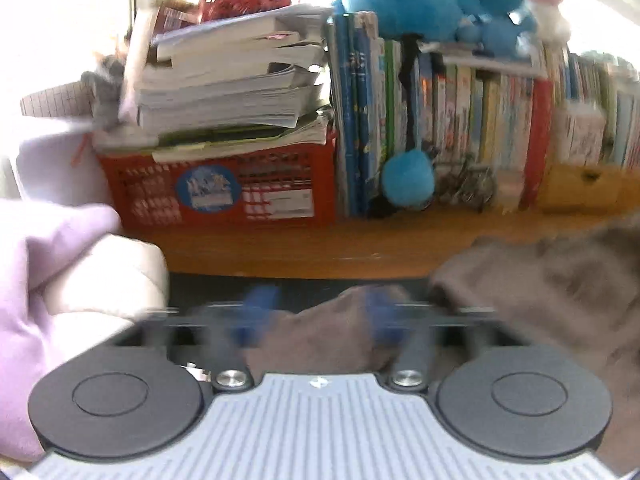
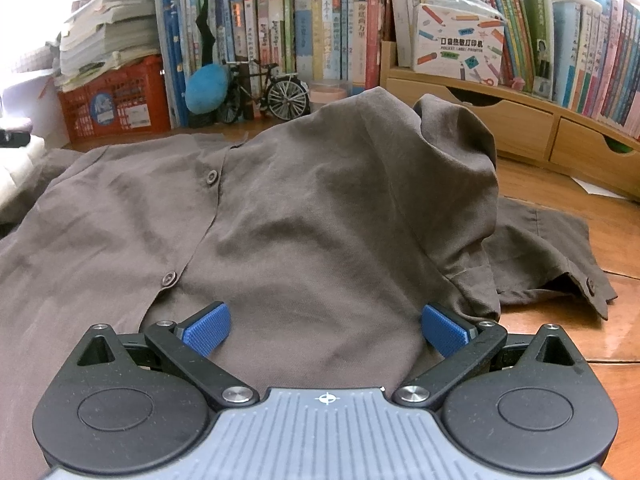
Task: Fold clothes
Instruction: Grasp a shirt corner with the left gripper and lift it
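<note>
— Blue pads [image 2: 208,330] of the right hand-held gripper [image 2: 326,330] are seen spread wide over the brown shirt [image 2: 280,208], with nothing pinched between them; cloth merely lies under the open jaws.

— And the left hand-held gripper [image 1: 320,314]?

— Its picture is blurred. The jaws are read as standing wide, a fold of the shirt bunched between the pads; whether the cloth is pressed by them cannot be told, though a firm grip is not suggested.

— Where is the shirt lying?

— It is spread on the wooden worktop [image 2: 600,320], front up with its button placket showing, one part heaped up toward the books [image 2: 320,28], one sleeve [image 2: 552,264] left flat to the right.

— Which step is judged to be in hand?

— An early one: the garment is still being arranged, and no neat fold is seen yet.

— What is called for next?

— The heap should be flattened, then an edge or the sleeve should be pinched and carried across the body. Both layers must be caught, or the thin cloth may slip.
</note>
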A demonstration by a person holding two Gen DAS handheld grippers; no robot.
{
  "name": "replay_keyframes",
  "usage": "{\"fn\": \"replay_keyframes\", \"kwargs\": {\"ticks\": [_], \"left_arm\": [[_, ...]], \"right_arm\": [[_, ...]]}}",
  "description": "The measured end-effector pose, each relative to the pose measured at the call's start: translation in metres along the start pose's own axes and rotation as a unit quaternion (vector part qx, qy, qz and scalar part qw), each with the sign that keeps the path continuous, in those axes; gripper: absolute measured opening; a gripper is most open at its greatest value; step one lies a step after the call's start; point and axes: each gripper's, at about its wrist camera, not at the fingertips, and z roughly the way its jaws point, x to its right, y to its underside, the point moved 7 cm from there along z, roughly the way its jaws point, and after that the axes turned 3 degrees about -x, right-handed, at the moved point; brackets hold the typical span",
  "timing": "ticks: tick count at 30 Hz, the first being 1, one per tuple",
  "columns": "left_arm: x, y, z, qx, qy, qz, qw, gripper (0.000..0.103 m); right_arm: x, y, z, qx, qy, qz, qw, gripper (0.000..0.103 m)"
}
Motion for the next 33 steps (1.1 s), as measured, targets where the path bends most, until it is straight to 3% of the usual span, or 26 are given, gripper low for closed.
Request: {"fn": "replay_keyframes", "kwargs": {"ticks": [1,4,7,11,13,16,21,23,24,25,26,27,28,33], "left_arm": [[0.003,0.006,-0.001,0.015,-0.007,0.017,0.9997,0.103],[0.022,0.019,-0.001,0.020,0.013,0.086,0.9960,0.103],[0.023,0.025,0.019,-0.006,-0.023,0.099,0.9947,0.103],[0.015,0.031,0.048,-0.053,-0.006,0.057,0.9969,0.103],[0.016,0.034,0.061,-0.070,-0.006,0.068,0.9952,0.103],[0.020,0.039,0.073,-0.071,-0.030,0.104,0.9916,0.103],[0.022,0.040,0.074,-0.052,-0.041,0.103,0.9925,0.103],[0.022,0.039,0.073,-0.047,-0.041,0.104,0.9926,0.088],[0.022,0.039,0.073,-0.053,-0.035,0.099,0.9931,0.067],[0.022,0.040,0.073,-0.058,-0.028,0.094,0.9935,0.056],[0.022,0.040,0.074,-0.063,-0.021,0.088,0.9939,0.051],[0.021,0.040,0.073,-0.067,-0.017,0.081,0.9943,0.036],[0.020,0.040,0.071,-0.068,-0.017,0.075,0.9947,0.028],[0.006,0.024,0.049,-0.040,-0.004,0.034,0.9986,0.022]], "right_arm": [[0.000,0.000,0.000,0.000,0.000,0.000,1.000,0.103],[0.000,0.000,0.000,0.000,0.000,0.000,1.000,0.103],[0.000,0.000,0.000,0.000,0.000,0.000,1.000,0.103],[0.000,0.000,0.000,0.000,0.000,0.000,1.000,0.103],[0.000,0.000,0.000,0.000,0.000,0.000,1.000,0.103],[0.000,0.000,0.000,0.000,0.000,0.000,1.000,0.103],[0.001,0.000,0.000,0.000,0.001,0.000,1.000,0.103],[0.001,0.000,0.000,0.000,0.001,0.000,1.000,0.103],[0.001,0.000,0.000,0.000,0.001,0.000,1.000,0.103],[0.001,0.000,0.000,0.000,0.001,0.000,1.000,0.103],[0.001,0.000,0.000,0.000,0.001,0.000,1.000,0.103],[0.001,0.000,0.000,0.000,0.001,0.000,1.000,0.103],[0.001,0.000,0.000,0.000,0.001,0.000,1.000,0.103],[0.001,0.000,0.000,0.000,0.000,0.001,1.000,0.103]]}}
